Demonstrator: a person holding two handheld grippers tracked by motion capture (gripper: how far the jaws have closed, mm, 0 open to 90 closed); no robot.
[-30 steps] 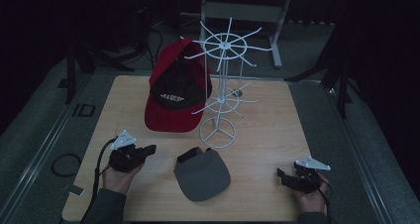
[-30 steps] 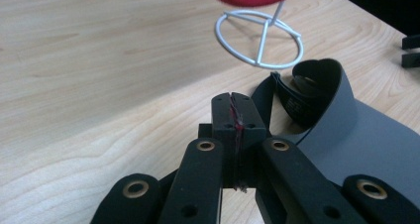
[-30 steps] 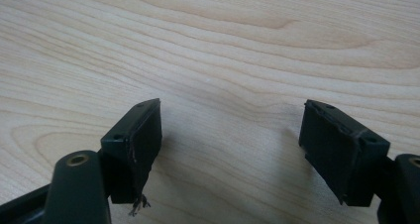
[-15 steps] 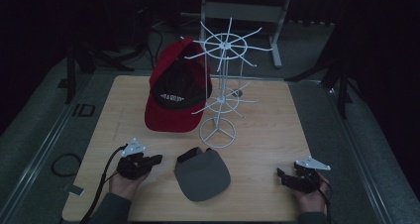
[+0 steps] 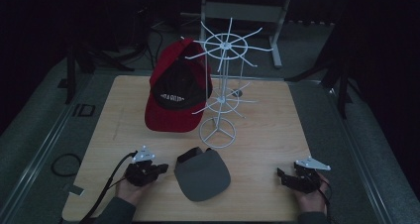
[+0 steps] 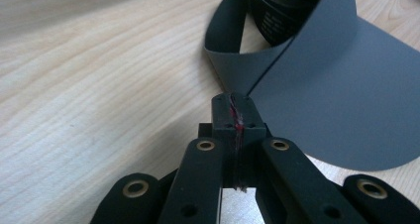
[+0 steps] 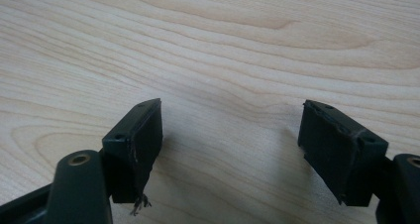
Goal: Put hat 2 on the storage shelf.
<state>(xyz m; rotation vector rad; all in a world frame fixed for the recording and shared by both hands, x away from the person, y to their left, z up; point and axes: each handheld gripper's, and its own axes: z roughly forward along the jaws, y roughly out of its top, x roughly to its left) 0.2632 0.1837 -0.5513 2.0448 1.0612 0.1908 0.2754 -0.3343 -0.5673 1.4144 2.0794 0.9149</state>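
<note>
Left gripper (image 5: 159,168) is sitting lower and nearer the visor (image 5: 203,173) than a second ago; it was farther left and up the counter (image 5: 124,115) then, now its tip is just beside the visor's left edge. Right gripper (image 5: 285,176) is staying put, same spot near the front right corner.

Left gripper view: jaws are pressed fully together, nothing between them, a red thread showing in the seam. Their tip (image 6: 236,116) is pointing at the visor (image 6: 337,85) where the brim meets the band; touching or just short, cannot tell. Left hand (image 5: 130,187) is coming in from the bottom edge, gripper lying low and level, pointing right toward the visor.

Right gripper view: jaws are standing wide apart (image 7: 230,135), bare counter (image 7: 223,45) between them. Right hand (image 5: 311,194) is resting at the front edge, gripper pointing left, well apart from the visor.

The grey visor is lying at the front middle of the counter, between both grippers, brim toward the person. Behind it the white wire rack (image 5: 219,92) is standing mid-counter, with a red cap (image 5: 177,87) hanging on its left side.
</note>
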